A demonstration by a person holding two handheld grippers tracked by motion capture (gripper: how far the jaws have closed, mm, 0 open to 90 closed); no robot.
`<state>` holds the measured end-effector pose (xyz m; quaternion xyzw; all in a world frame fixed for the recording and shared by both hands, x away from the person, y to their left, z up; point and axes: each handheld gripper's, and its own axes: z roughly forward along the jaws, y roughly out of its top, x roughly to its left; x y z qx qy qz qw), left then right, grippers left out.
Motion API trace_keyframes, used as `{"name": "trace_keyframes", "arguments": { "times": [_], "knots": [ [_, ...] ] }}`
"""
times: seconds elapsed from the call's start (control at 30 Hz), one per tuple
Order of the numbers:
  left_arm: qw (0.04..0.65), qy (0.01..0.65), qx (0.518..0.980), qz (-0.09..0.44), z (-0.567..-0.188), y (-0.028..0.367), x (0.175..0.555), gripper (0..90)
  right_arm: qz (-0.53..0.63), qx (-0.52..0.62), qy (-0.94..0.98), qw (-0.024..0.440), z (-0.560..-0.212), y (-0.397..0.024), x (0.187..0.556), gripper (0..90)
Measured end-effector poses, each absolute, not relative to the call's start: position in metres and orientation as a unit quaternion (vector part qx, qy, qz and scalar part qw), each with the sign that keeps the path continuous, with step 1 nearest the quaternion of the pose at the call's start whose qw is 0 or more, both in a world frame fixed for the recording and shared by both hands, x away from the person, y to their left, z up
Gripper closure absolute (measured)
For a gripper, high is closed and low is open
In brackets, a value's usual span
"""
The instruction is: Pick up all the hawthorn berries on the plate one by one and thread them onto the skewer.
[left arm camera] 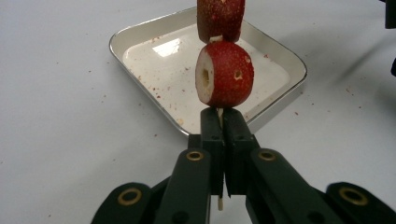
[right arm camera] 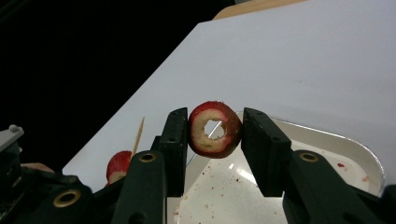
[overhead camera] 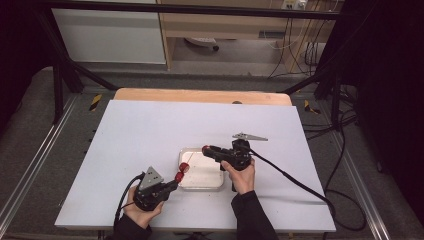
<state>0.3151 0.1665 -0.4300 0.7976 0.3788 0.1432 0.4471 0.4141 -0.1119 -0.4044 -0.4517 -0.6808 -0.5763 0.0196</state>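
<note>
a skewer point(left arm camera: 219, 114) is gripped by the left gripper point(left arm camera: 219, 122), whose jaws are closed tightly on the thin wooden stick just below two red hawthorn fruits point(left arm camera: 225, 73) already threaded on it. in the high view, these fruits point(overhead camera: 183, 170) are seen over the left edge of the metal tray point(overhead camera: 202, 186). a third cored fruit point(right arm camera: 214, 129) is held between the pads of the right gripper point(right arm camera: 214, 130) above the tray — its hole is turned toward the camera, and the pointed tip of the skewer point(right arm camera: 139, 133) is seen well apart, lower left. the threading step is judged to be in hand. for the next move, the hole must be lined up with the stick's point, then the fruit pushed along it straight — otherwise the flesh may be split.
</note>
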Motion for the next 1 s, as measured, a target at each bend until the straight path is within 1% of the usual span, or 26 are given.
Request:
{"name": "trace_keyframes", "arguments": {
  "times": [0.27, 0.67, 1.0],
  "knots": [
    [0.448, 0.393, 0.791, 0.139, -0.43, 0.156, 0.315, 88.1, -0.609, -0.46, -0.646, 0.018, -0.4, -0.112, 0.415, 62.4],
    [0.459, 0.407, 0.779, 0.128, -0.428, 0.14, 0.32, 88.1, -0.646, -0.461, -0.609, -0.005, -0.396, -0.113, 0.416, 62.4],
    [0.472, 0.413, 0.768, 0.13, -0.423, 0.128, 0.327, 88.1, -0.671, -0.458, -0.583, -0.006, -0.393, -0.113, 0.414, 62.5]
  ]
}}
